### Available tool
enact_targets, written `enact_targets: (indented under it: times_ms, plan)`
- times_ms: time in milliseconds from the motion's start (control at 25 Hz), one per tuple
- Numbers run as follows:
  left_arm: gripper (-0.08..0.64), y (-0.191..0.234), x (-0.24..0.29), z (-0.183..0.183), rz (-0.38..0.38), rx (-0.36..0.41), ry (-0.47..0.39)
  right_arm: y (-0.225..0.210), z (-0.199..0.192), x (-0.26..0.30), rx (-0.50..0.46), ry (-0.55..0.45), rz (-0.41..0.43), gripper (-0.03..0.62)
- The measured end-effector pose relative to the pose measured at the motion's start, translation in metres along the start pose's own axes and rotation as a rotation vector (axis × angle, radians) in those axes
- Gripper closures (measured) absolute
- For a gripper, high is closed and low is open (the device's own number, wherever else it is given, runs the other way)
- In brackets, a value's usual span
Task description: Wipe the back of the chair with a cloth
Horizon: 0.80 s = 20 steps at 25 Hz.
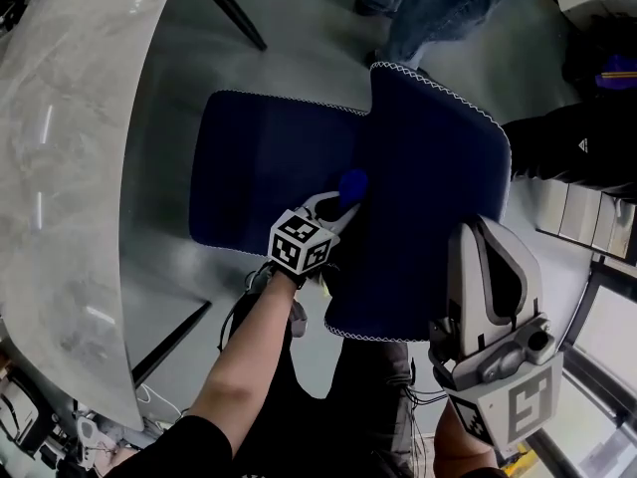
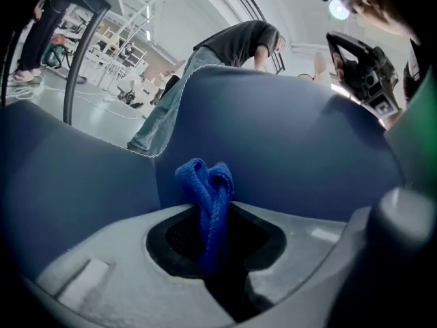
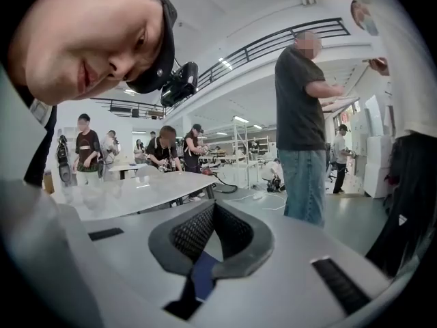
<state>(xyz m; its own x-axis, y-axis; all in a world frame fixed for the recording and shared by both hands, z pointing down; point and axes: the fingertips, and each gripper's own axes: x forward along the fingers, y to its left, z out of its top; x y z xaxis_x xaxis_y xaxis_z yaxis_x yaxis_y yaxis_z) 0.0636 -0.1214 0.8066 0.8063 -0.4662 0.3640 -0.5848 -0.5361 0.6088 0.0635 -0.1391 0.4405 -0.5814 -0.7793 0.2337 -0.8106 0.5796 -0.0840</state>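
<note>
1. Currently mid-wipe: left gripper (image 1: 338,205) is clenched on the blue cloth (image 1: 352,183), which touches the chair back (image 1: 428,167) low down, near the seat (image 1: 269,167).
2. Right gripper (image 1: 478,231) has its jaws together on nothing, beside the back's edge.
3. Next, as I judge it: sweep the cloth across the back with steady pressure.

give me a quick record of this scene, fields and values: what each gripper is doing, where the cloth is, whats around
left gripper: shut on cloth
right gripper: shut, nothing between the jaws, held over the backrest's edge
cloth place: against the backrest, low down, near the seat
chair look: dark blue, white stitched edge
table: grey, left of the seat
person: in jeans, standing beyond the backrest
</note>
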Motion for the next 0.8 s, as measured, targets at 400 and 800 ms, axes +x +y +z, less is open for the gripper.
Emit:
enact_targets:
  times_ms: [400, 800]
  plan:
    - [0.482, -0.047, -0.020, 0.036, -0.056, -0.009, -0.012, 0.038, -0.028, -0.031, 0.052, 0.063, -0.093, 0.583]
    - [0.482, -0.108, -0.042, 0.076, -0.105, 0.038, -0.038, 0.045, -0.036, -0.058, 0.058, 0.125, -0.143, 0.583]
